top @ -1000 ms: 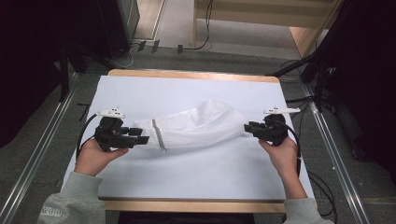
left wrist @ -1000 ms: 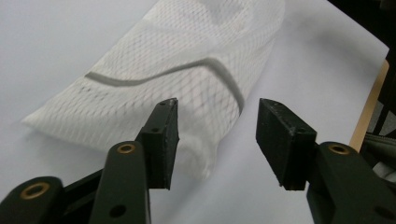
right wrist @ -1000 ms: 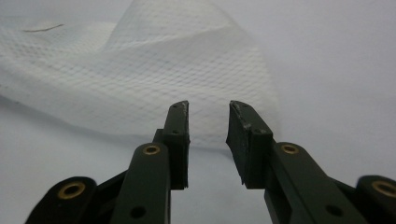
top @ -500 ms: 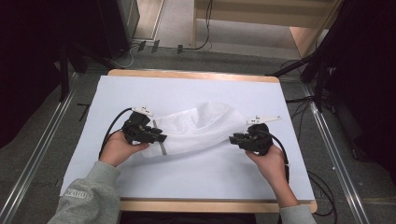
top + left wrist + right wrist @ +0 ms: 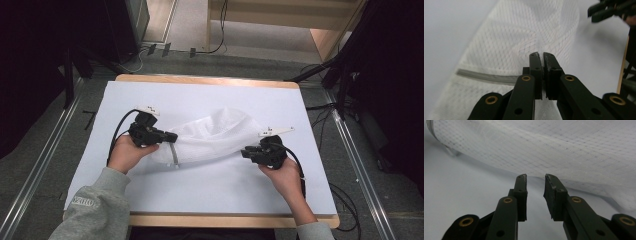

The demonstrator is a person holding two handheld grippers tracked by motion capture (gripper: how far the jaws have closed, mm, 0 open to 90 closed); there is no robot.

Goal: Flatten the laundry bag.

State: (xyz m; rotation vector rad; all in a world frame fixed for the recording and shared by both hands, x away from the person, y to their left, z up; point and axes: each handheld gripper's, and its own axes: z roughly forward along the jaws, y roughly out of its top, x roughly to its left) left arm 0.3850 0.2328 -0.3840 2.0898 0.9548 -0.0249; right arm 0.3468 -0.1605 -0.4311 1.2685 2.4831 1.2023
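Observation:
A white mesh bag [image 5: 215, 137] lies crumpled across the middle of the white-covered table [image 5: 210, 95], with a grey strip [image 5: 173, 154] near its left end. My left gripper [image 5: 172, 136] is at that end. In the left gripper view its jaws [image 5: 540, 53] stand shut, pinching a fold of the mesh [image 5: 524, 37], which puckers toward the tips. My right gripper [image 5: 245, 152] sits at the bag's right lower edge. Its jaws [image 5: 535, 176] are open and have just been closing, with nothing between them. The mesh [image 5: 574, 145] lies just beyond their tips.
Bare white table covering surrounds the bag. The wooden front edge [image 5: 230, 220] runs along the near side. Cables [image 5: 117, 132] trail from both grippers. Metal rails [image 5: 360, 165] and dark equipment flank the table. In the left gripper view the right gripper [image 5: 604, 11] appears at top right.
Both hands have moved inward to the ends of the bag. The left jaws went from wide open to shut on the mesh. The right jaws narrowed slightly.

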